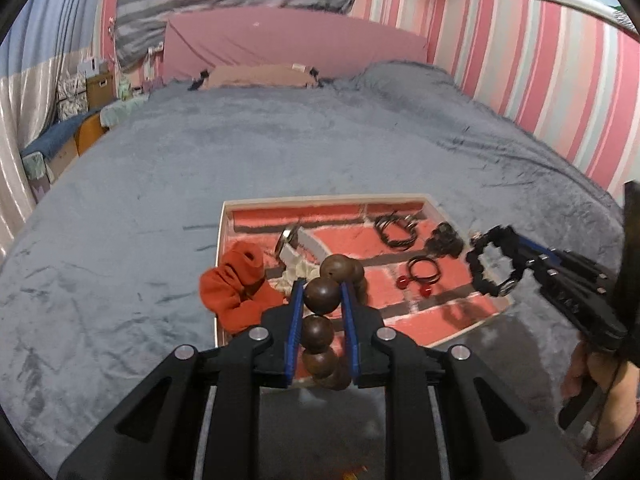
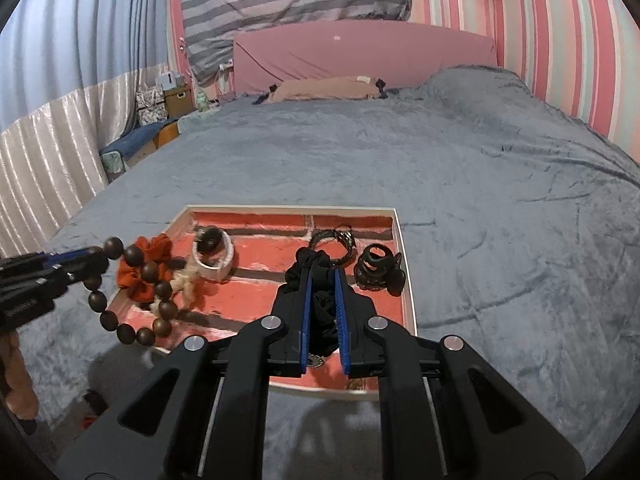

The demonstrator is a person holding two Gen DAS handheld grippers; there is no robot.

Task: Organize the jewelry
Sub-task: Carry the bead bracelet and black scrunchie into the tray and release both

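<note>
A string of large brown wooden beads (image 1: 320,296) hangs between the blue pads of my left gripper (image 1: 320,292), which is shut on it over the near left part of the tray (image 1: 224,240). The tray is white-rimmed with a red brick-pattern lining. In the right wrist view the same beads (image 2: 136,292) dangle in a loop from the left gripper (image 2: 102,256). My right gripper (image 2: 322,280) is shut on a black ruffled band (image 2: 316,260) above the tray (image 2: 402,248). The left wrist view shows that band (image 1: 486,264) held by the right gripper (image 1: 516,258) at the tray's right edge.
In the tray lie an orange scrunchie (image 1: 236,284), a white bangle (image 2: 214,256), black cords (image 1: 394,230), a black hair claw (image 2: 378,268) and hair ties with red beads (image 1: 420,276). The tray rests on a grey bed blanket (image 1: 280,140). Striped walls stand behind and to the right.
</note>
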